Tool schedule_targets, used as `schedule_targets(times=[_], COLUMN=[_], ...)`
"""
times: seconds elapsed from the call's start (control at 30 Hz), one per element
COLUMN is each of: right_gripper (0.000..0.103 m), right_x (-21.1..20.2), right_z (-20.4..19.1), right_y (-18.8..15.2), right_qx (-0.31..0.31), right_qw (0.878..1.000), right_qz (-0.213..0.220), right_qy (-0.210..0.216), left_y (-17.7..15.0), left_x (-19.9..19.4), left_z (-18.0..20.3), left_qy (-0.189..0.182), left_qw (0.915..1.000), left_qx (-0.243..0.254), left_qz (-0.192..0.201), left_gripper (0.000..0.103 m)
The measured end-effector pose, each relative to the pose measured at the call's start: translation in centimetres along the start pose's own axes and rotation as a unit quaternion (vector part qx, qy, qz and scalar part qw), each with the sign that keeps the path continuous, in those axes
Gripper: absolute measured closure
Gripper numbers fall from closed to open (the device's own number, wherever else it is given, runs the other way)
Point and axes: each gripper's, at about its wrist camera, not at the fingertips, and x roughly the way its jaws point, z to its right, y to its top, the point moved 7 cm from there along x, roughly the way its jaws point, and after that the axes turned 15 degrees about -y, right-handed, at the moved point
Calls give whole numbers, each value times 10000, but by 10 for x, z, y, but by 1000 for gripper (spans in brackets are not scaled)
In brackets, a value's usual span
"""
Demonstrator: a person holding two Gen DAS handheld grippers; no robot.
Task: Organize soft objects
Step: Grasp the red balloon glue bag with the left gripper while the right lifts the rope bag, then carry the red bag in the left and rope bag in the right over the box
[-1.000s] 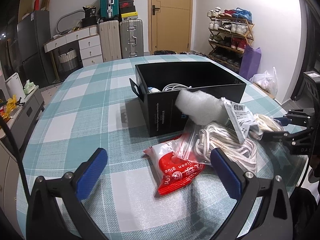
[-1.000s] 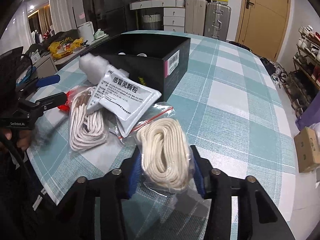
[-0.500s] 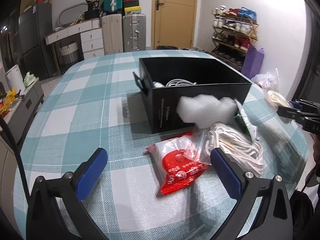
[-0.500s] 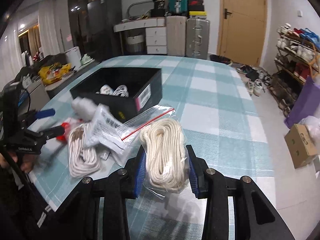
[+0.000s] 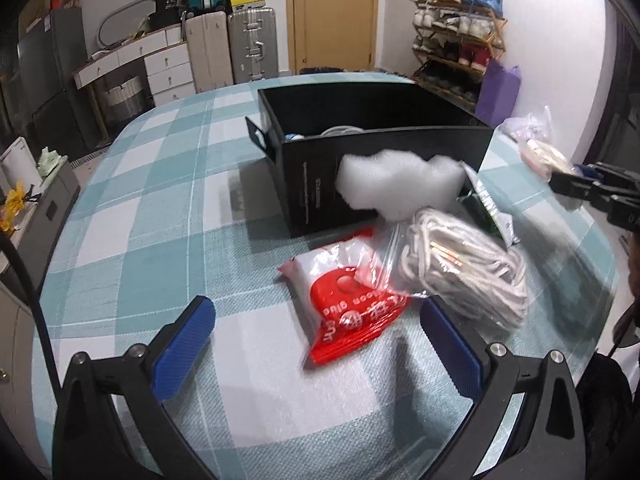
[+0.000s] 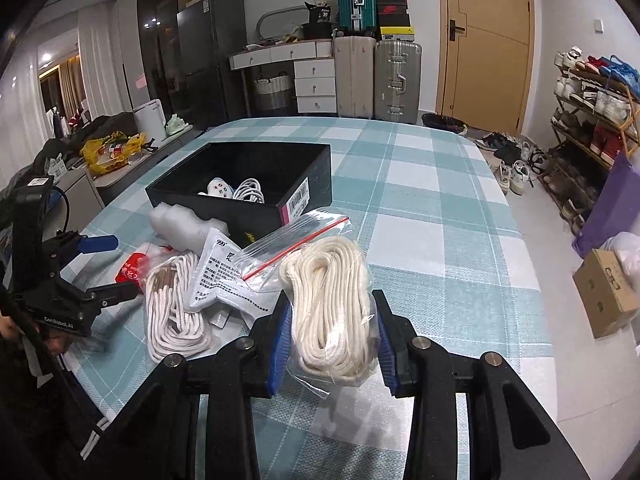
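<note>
My right hand-held gripper point(image 6: 330, 334) is clamped on the bagged rope coil point(image 6: 328, 300), held above the bench point(image 6: 432, 240). Left hand-held gripper point(image 5: 316, 354) stands apart, empty. I judge the carry should clear the black box point(image 6: 240, 196) near wall before lowering. Loose packets crowd the left; open bench lies right.

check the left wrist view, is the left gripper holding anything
No, the left gripper stands wide open above the tablecloth, with nothing between its fingers.
</note>
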Motion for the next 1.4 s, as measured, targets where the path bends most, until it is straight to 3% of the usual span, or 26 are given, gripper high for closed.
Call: schedule_targets(times=[0.33, 0.7, 0.9, 0.97, 1.4], right_gripper=[66, 66, 66, 66, 66], right_x=[1, 10, 8, 6, -1], right_z=[-3, -28, -30, -31, -40], right_y=[0, -3, -3, -2, 1], right_qx=[5, -276, -310, -323, -383], right_qw=[10000, 9994, 9994, 9994, 9990], right_qz=[-12, -112, -89, -63, 56], right_qy=[68, 200, 151, 134, 208], left_y=[1, 7, 5, 3, -3], left_x=[13, 16, 7, 4, -5], left_z=[-2, -4, 0, -1, -4], left_qy=[156, 166, 281, 265, 200], left_qw=[9994, 9995, 9996, 9996, 9996], left_qx=[-34, -192, -45, -95, -149], left_qz=[-303, -174, -44, -19, 110], left_gripper=[2, 41, 50, 59, 59])
